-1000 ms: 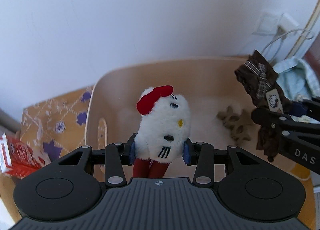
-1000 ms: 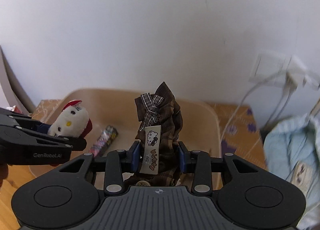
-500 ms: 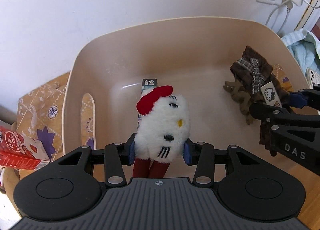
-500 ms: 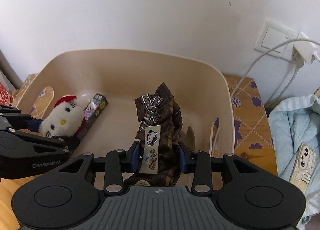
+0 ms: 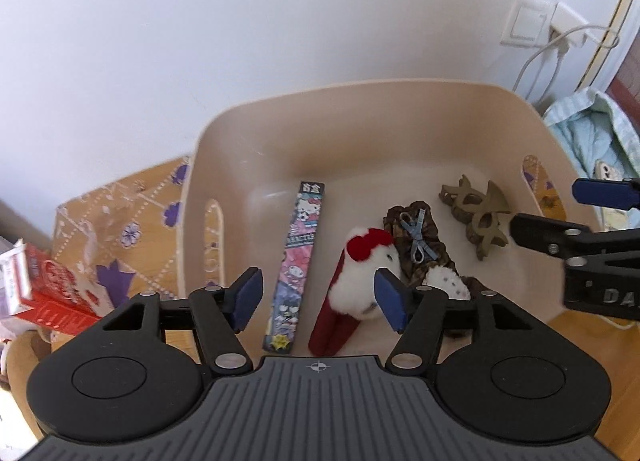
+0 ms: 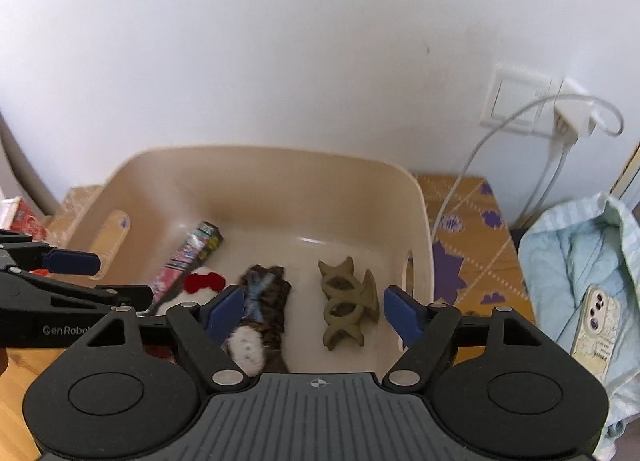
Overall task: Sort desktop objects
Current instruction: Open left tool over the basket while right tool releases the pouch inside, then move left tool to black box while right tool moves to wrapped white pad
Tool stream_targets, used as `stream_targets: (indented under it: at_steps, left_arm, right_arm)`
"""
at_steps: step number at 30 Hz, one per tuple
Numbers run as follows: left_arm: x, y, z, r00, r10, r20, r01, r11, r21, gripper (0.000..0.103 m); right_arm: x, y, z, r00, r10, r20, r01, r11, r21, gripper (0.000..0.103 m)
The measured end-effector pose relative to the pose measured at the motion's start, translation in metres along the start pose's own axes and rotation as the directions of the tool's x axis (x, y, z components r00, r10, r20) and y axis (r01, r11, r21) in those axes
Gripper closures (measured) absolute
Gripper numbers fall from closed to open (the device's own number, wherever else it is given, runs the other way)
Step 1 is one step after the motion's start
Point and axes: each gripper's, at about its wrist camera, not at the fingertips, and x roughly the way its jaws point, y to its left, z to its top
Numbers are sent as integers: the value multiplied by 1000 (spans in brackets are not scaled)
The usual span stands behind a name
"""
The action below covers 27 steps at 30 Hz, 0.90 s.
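Note:
A beige plastic bin [image 5: 280, 129] [image 6: 416, 205] stands against the wall. In it lie a white plush cat with a red bow [image 5: 362, 277] [image 6: 202, 281], a brown plaid cloth item with a blue ribbon [image 5: 416, 245] [image 6: 268, 301], an olive hair claw [image 5: 478, 217] [image 6: 346, 301] and a long cartoon-printed box [image 5: 298, 257] [image 6: 188, 257]. My left gripper [image 5: 318, 299] is open and empty above the bin's near side. My right gripper [image 6: 314, 313] is open and empty above the cloth item and hair claw.
A red and white carton [image 5: 44, 285] lies left of the bin on a floral orange cloth [image 5: 120, 221]. A light blue garment [image 6: 576, 261] with a phone [image 6: 596, 325] on it lies to the right. A wall socket with a white cable [image 6: 560, 121] is behind.
Both grippers opened. The plush cat dropped from my left gripper and the plaid cloth item from my right; both now lie on the bin floor.

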Motion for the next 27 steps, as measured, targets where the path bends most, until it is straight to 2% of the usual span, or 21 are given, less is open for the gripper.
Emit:
stream_targets:
  at_steps: [4,7,16,27]
  left_arm:
    - [-22,17,-10,999,-20,35,20,1000,-11,38]
    - [-43,31,-18,998,-15,67,15,1000,-11,37]
    - [-96,54,-45,993,-19,116,20,1000,-1,32]
    - [-116,47,-111,997,-58,49,50,989,137,32]
  right_arm:
    - [-30,2,-11,999,8,52,-5,999,-43,5]
    - [-53,2,-25,997,-2,79,8,997,-75,1]
    - [-101,-6,-65,997,13,76,-9,998,-57,0]
    - [-130,-1,-120,999,38,22,-39,999,7,0]
